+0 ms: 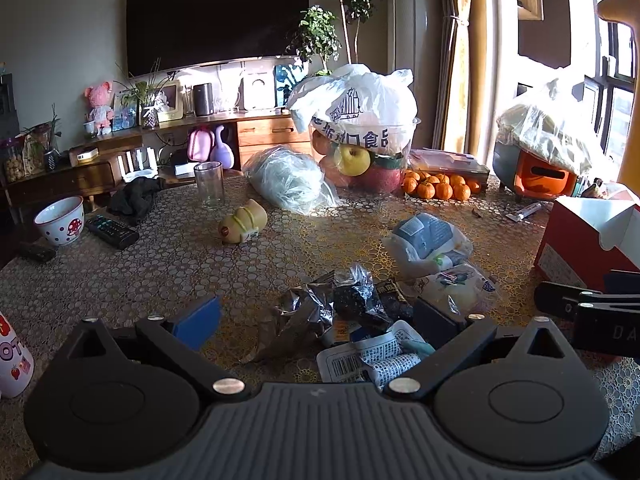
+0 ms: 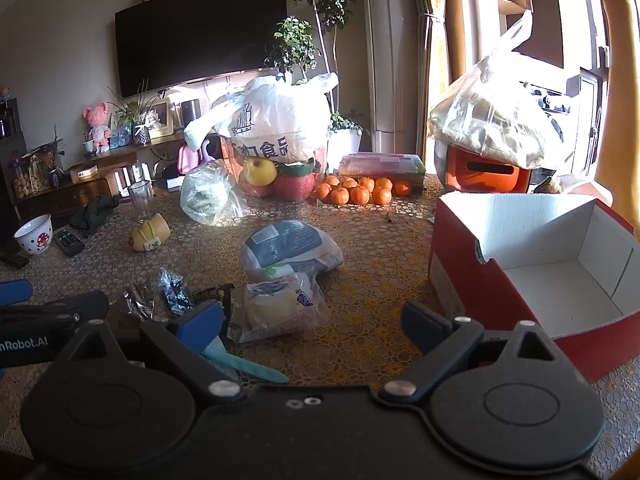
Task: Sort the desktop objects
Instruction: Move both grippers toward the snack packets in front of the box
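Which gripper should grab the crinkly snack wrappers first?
Probably the left gripper. It is open, with the snack wrappers lying right between its fingers. The right gripper is open over bare table beside the red box, with the wrappers off to its left.

We see left gripper (image 1: pixel 316 322) and right gripper (image 2: pixel 314 326): black bodies, blue finger pads (image 1: pixel 199 322), silver screws, white lettering.

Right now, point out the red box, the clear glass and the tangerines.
Red box (image 2: pixel 460 276): right wrist view, on its red front wall.
Clear glass (image 1: pixel 209 184): left wrist view, on the middle of its side.
Tangerines (image 2: pixel 360 194): right wrist view, on a front fruit of the pile.
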`<action>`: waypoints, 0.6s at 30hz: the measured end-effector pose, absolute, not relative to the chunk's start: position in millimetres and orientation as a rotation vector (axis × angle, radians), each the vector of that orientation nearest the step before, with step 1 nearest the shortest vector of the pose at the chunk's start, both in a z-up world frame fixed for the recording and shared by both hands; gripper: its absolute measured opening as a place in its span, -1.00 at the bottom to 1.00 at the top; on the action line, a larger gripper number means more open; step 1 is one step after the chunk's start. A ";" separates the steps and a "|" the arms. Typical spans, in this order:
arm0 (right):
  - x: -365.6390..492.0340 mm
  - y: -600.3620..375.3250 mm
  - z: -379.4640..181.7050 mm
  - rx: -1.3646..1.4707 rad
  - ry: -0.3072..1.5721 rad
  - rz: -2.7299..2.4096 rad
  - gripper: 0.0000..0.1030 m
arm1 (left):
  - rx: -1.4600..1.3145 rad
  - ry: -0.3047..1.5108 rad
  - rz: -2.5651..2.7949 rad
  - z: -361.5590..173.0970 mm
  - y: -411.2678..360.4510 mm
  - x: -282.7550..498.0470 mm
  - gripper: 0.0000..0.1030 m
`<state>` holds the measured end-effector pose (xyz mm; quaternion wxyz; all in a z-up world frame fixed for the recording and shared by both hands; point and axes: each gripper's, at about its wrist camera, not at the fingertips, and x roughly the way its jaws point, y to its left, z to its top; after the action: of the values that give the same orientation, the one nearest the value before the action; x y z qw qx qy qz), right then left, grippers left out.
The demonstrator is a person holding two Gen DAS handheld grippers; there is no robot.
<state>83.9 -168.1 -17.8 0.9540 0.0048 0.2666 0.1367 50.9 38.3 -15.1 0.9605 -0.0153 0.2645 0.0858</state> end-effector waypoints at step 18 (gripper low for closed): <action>141.8 -142.5 -42.8 -0.053 0.588 0.320 0.87 | -0.018 0.581 0.162 -44.7 55.1 92.4 0.98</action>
<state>141.8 -142.5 -42.8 0.9441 -0.0262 0.2885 0.1572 92.4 55.1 -44.7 0.9549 -0.0089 0.2859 0.0798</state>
